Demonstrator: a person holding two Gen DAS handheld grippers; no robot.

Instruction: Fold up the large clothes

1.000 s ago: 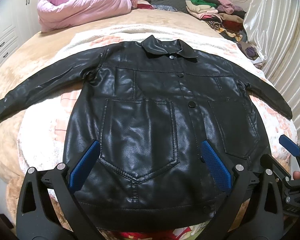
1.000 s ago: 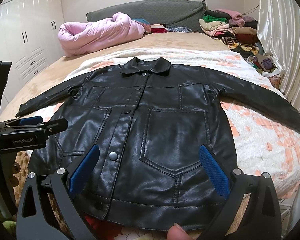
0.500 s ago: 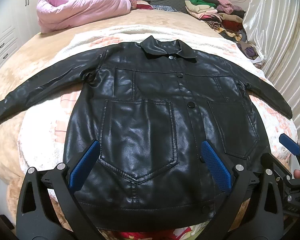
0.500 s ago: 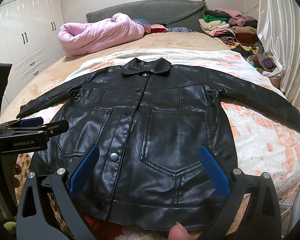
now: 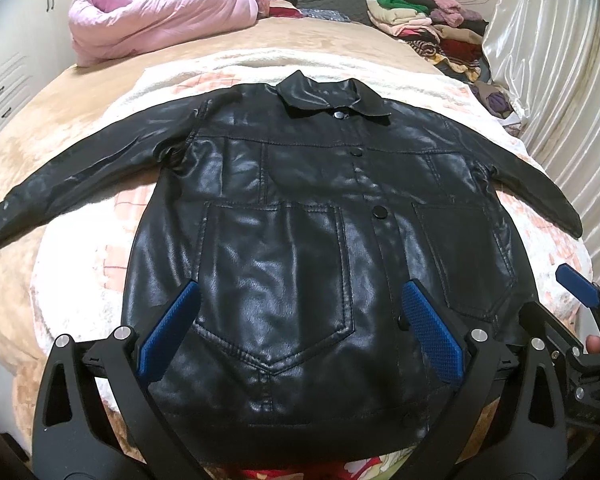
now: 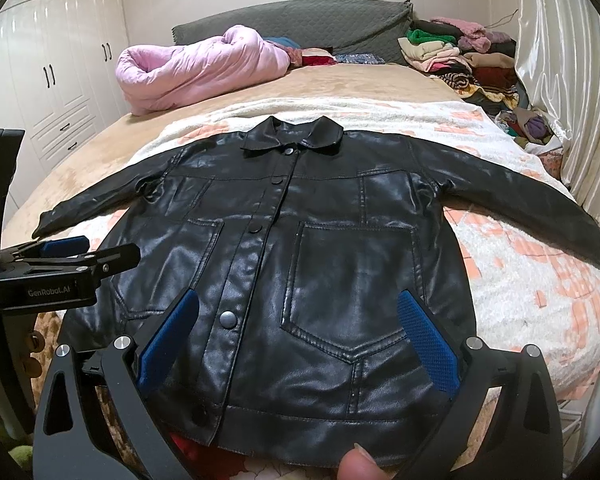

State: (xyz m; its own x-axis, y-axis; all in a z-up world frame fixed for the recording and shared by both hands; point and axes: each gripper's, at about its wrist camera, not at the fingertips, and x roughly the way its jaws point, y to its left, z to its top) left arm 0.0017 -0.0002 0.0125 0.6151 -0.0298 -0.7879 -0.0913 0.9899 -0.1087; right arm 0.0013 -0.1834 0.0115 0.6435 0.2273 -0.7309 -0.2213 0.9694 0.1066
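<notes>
Bedroom setup: bed (image 5: 80, 128) with a tan cover and a white-and-peach blanket (image 6: 520, 264) over it, pink duvet (image 5: 160, 20) rolled up near the headboard, clothes pile (image 6: 460, 56) stacked by the curtain. Black leather jacket (image 5: 300, 240) lies face up on the blanket, buttoned, collar away from us, hem toward us, both sleeves spread wide.

Left tongs (image 5: 300, 336) hang wide open above the lower hem, holding nothing. Right tongs (image 6: 296, 340) same: spread wide, empty, over the hem on the other side. Whether either pad touches the leather is hard to call through the fisheye; looks like a hover.

Judgement: folding not started, garment is just laid out. Likely first fold is the sleeves in across the chest.

How to do it well:
- Take each sleeve near the cuff, left sleeve (image 5: 60, 184) with left tongs, right sleeve (image 6: 540, 208) with right.
- Pinch one layer edge only; the leather looks stiff and slick, so bite deep, not at the tip.
- Lift a little before carrying, otherwise the blanket drags along.
- Lay sleeves flat across the pockets, no bunching at the shoulder seam.
- Keep the body square to the blanket edge before the hem-to-collar fold.
</notes>
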